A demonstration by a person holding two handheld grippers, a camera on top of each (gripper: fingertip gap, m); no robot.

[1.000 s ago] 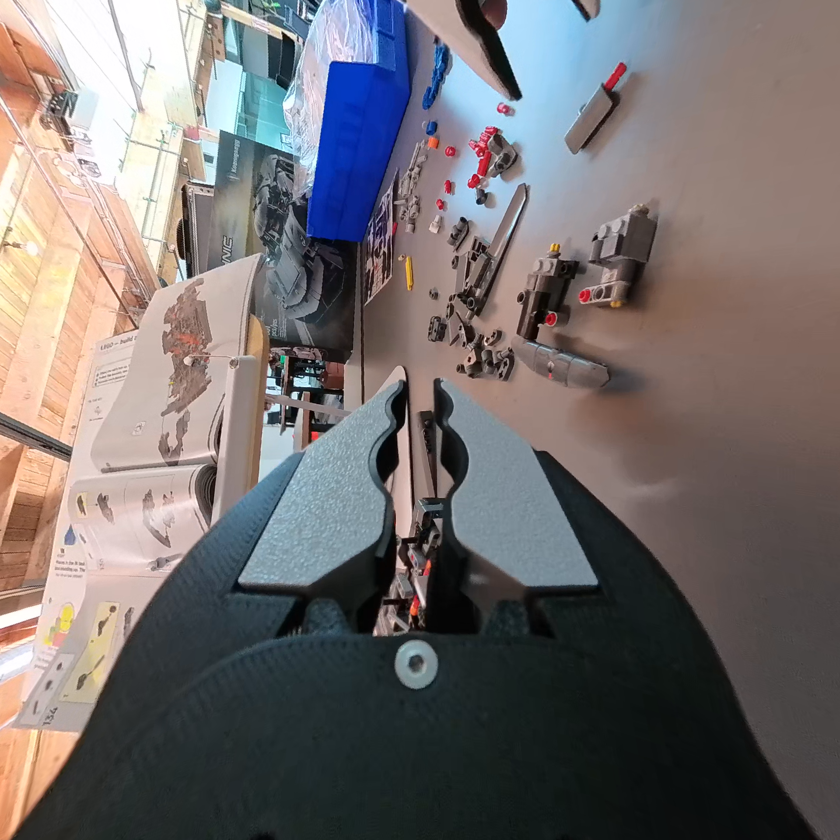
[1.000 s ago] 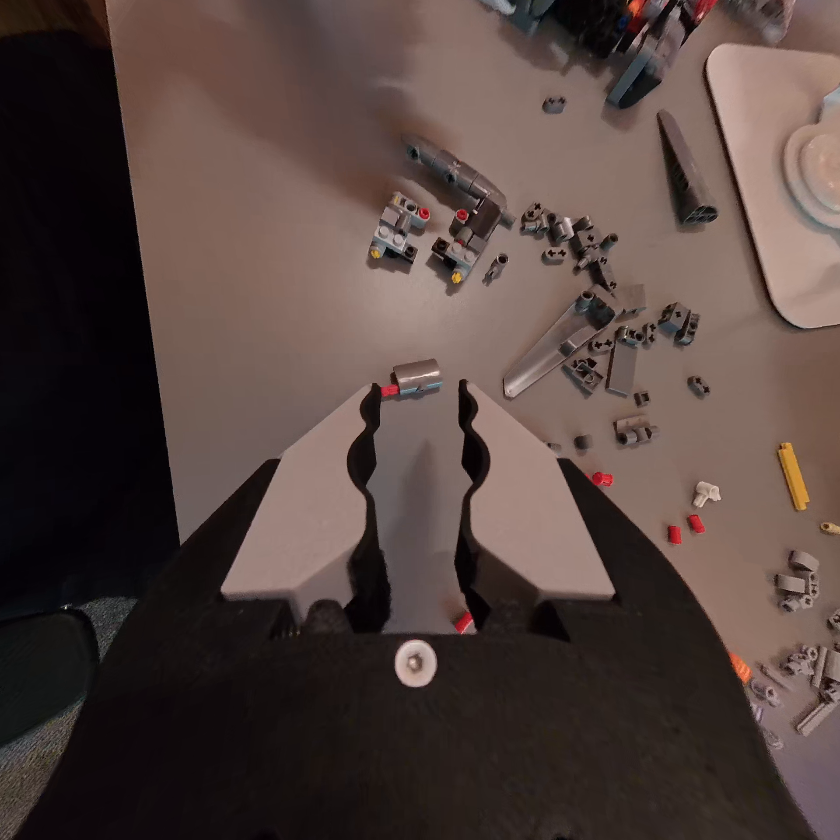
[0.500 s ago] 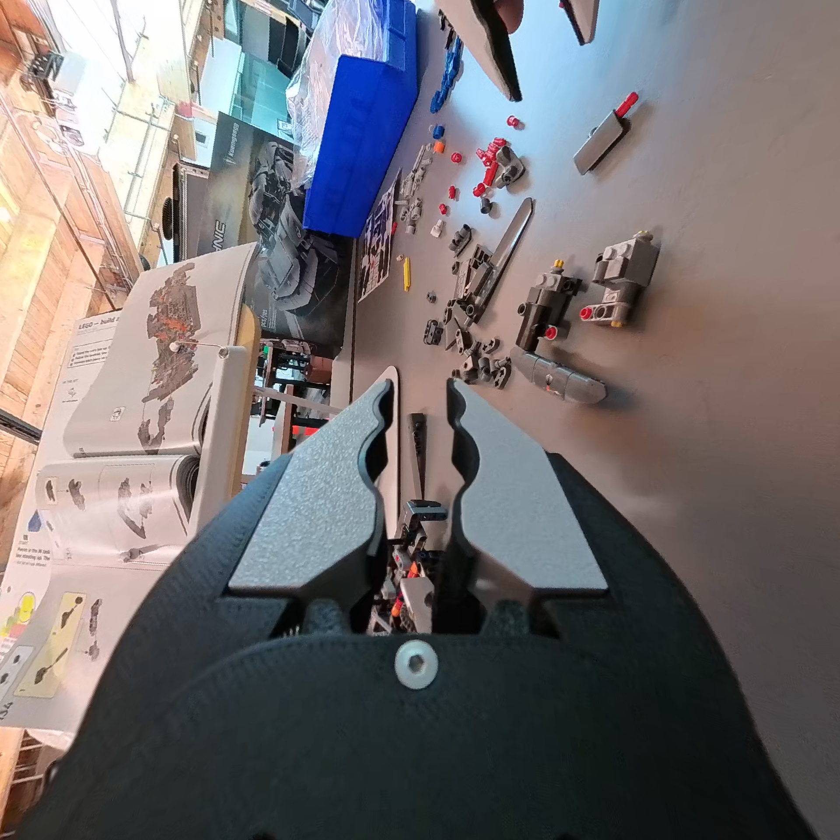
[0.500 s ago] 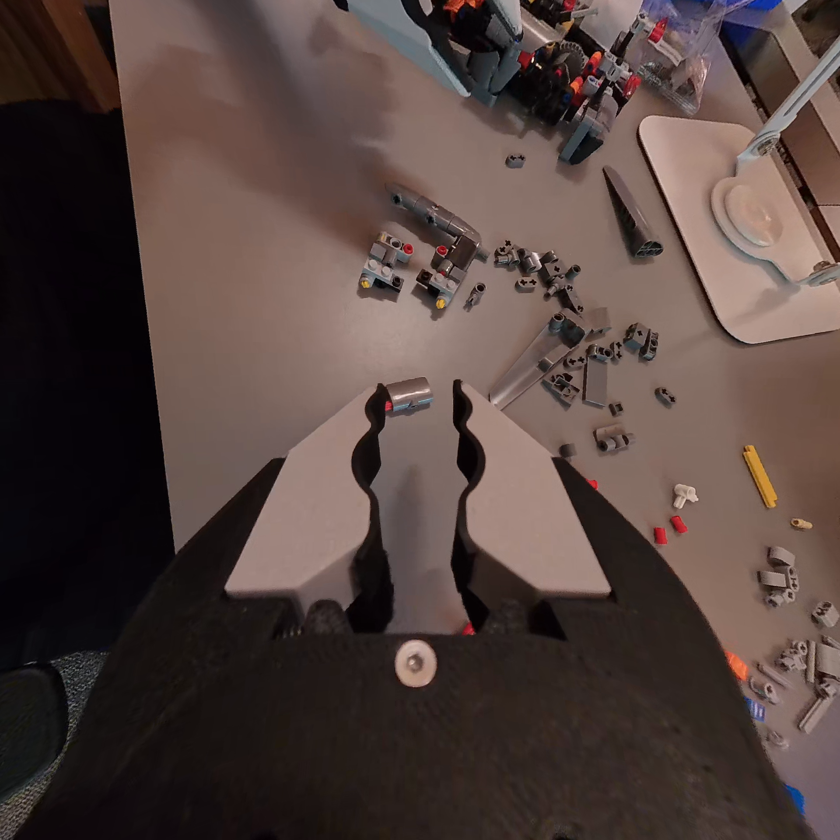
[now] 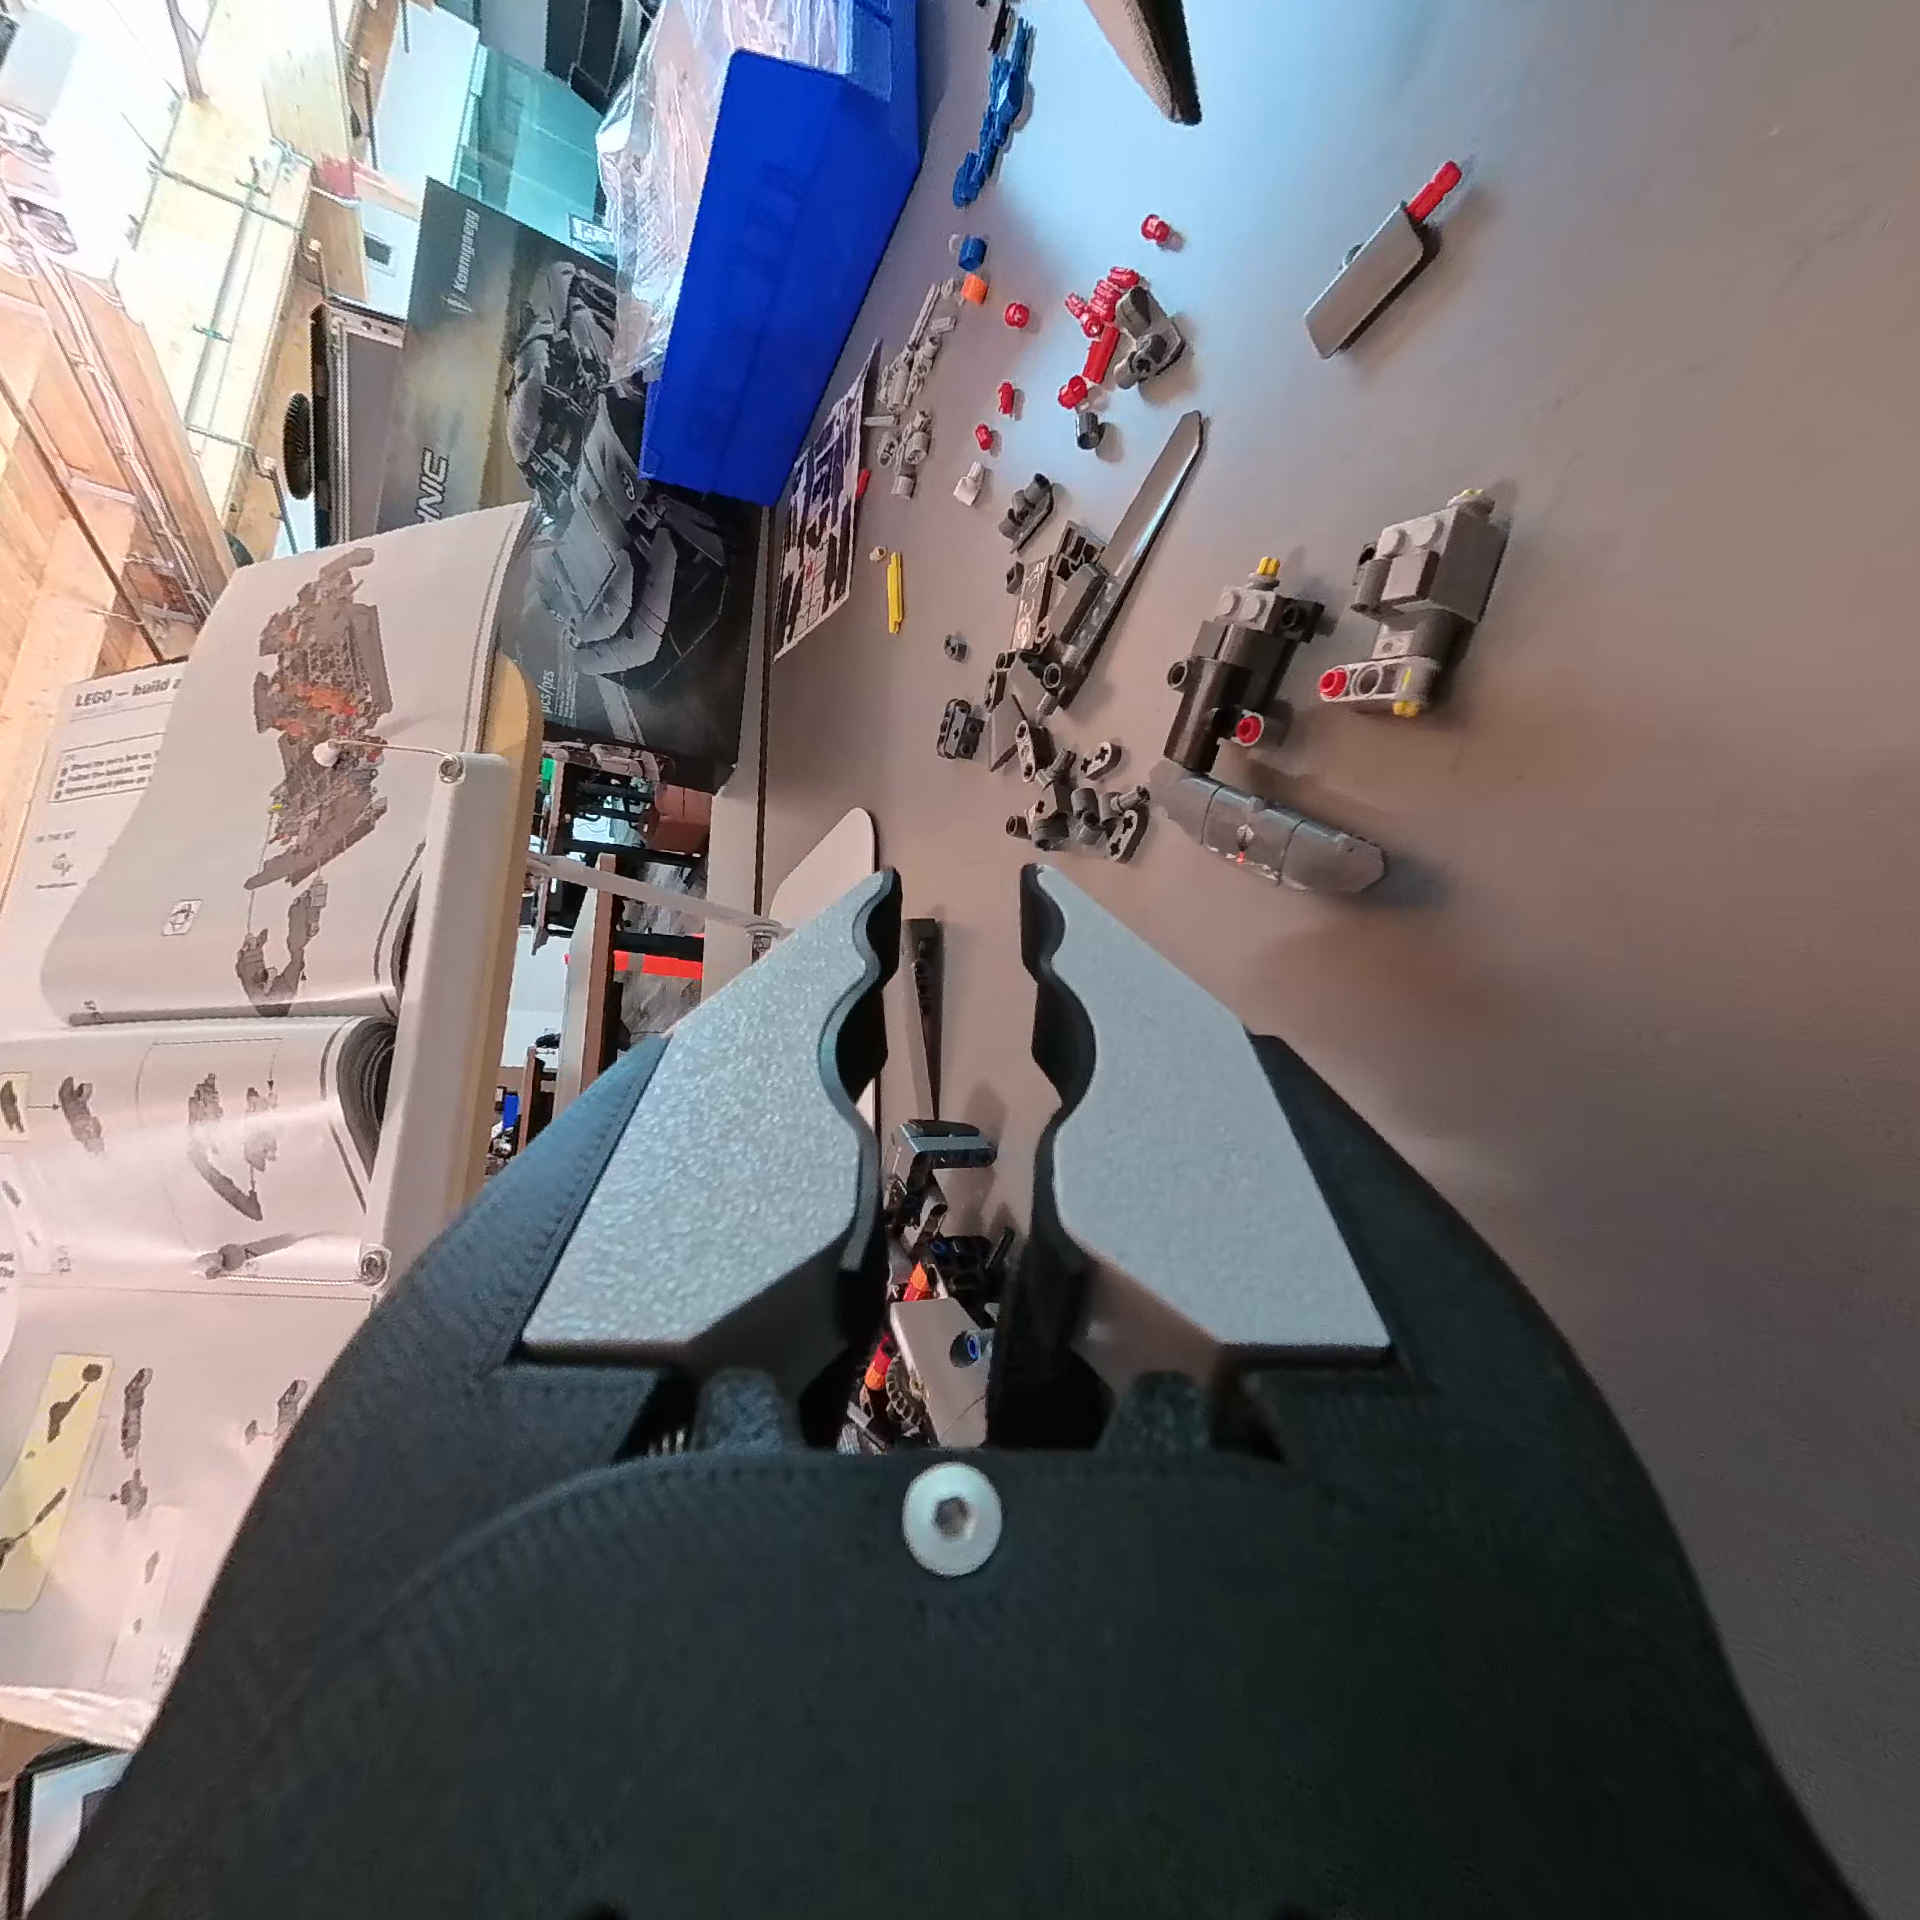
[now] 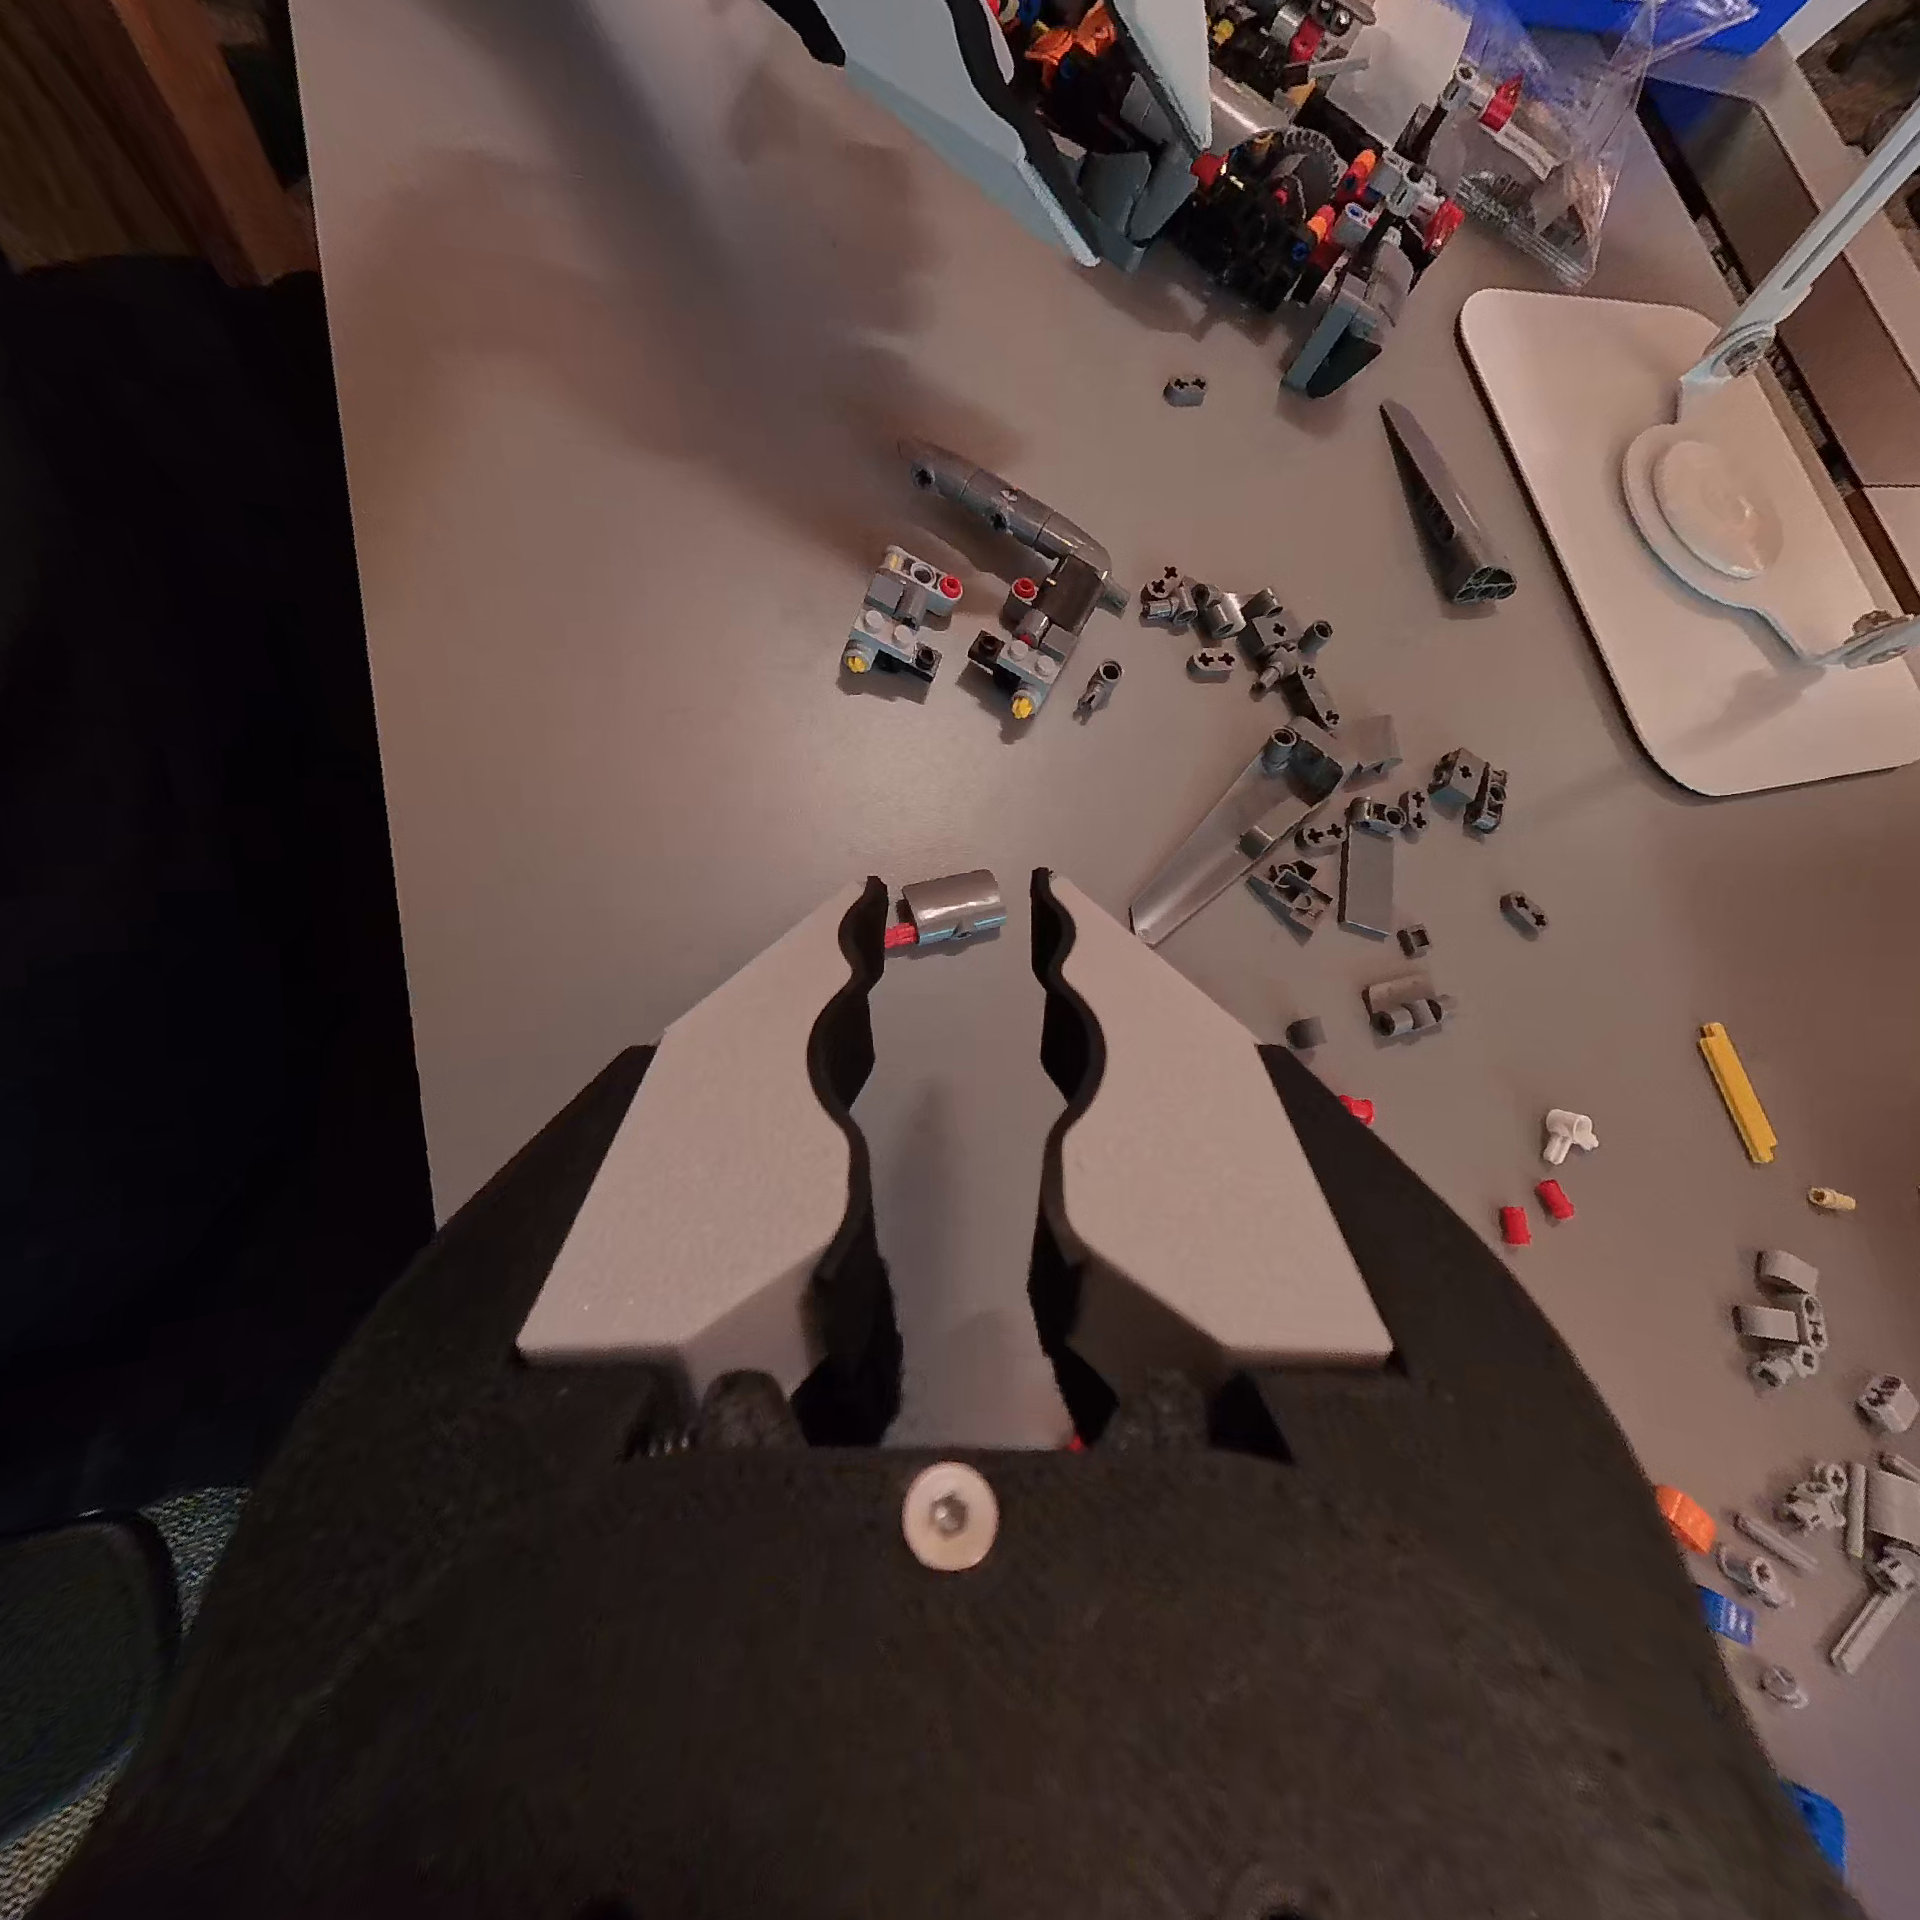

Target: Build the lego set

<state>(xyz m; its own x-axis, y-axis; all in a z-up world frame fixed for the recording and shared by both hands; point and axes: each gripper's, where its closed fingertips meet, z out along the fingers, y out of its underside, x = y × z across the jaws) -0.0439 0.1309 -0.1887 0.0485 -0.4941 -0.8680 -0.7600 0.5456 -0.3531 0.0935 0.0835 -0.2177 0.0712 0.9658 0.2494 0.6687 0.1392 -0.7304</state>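
My right gripper (image 6: 956, 883) is open, low over the grey table (image 6: 623, 520). A small grey curved brick with a red pin (image 6: 951, 912) lies on the table between its fingertips, and neither pad touches it. The same brick shows far off in the left wrist view (image 5: 1371, 275). My left gripper (image 5: 958, 883) is open and tilted on its side. A partly built brick model (image 5: 935, 1299) sits between the bases of its fingers, with a gap to the right finger (image 5: 1143, 1143). In the right wrist view the left gripper's fingers (image 6: 935, 114) straddle that model (image 6: 1299, 197) at the table's far end.
A dark tapered panel (image 6: 1444, 520) lies near the white stand base (image 6: 1662, 540). Two small grey sub-assemblies (image 6: 904, 623) and several loose grey and red pieces (image 6: 1299, 790) are scattered right of centre. A blue bin (image 5: 779, 260) and an instruction booklet (image 5: 260, 831) stand beyond. The table's left edge (image 6: 353, 727) is close. The grippers' ends are close to 15 cm from one another.
The left jaws opened wider over the model. The right jaws narrowed a little and moved forward, so the grey brick now lies between the tips instead of just ahead of them.
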